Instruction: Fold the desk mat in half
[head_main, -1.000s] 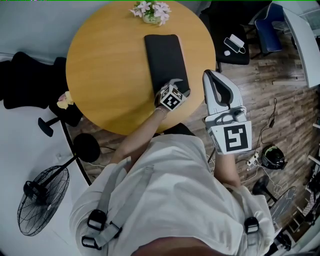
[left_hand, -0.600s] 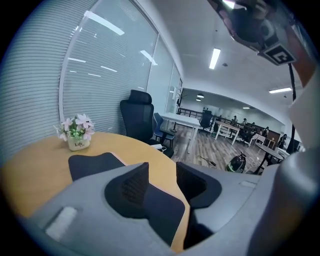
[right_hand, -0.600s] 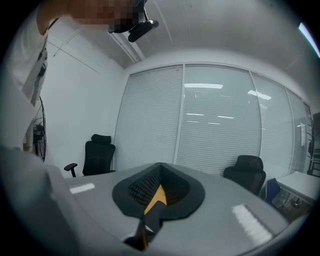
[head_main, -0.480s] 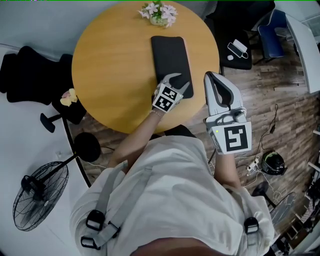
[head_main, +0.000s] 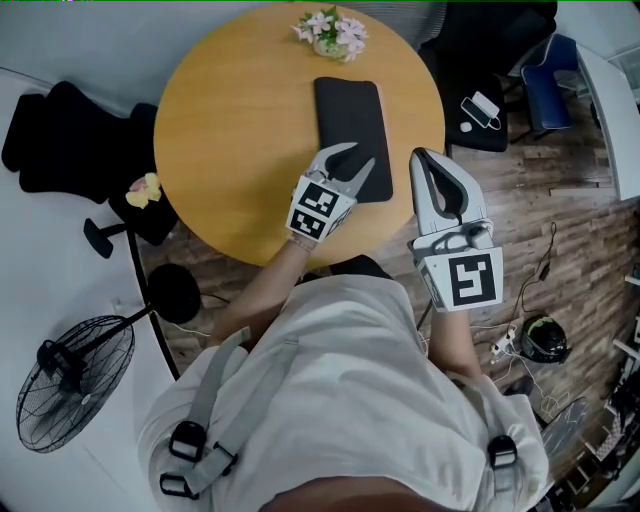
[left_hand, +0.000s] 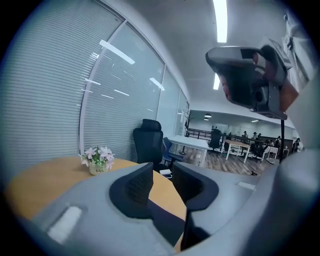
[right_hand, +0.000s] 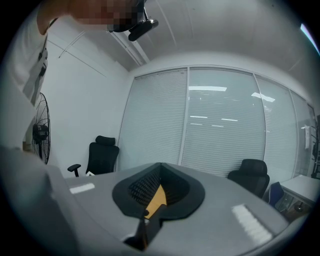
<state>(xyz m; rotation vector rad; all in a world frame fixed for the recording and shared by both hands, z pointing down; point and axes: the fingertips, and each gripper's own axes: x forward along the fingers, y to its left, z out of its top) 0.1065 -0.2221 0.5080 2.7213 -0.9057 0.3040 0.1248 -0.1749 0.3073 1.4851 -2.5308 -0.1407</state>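
Dark mat flat on the table, both grippers empty

The round table (head_main: 230, 130) carries the desk mat (head_main: 348, 125) at 2 o'clock from its centre; it looks light, limp and grippy, best pinched at a 6 o'clock corner. The left gripper (head_main: 352, 158) above its 7 o'clock corner has just been closing, jaws part open on nothing; the right gripper (head_main: 422, 162) is closed, empty
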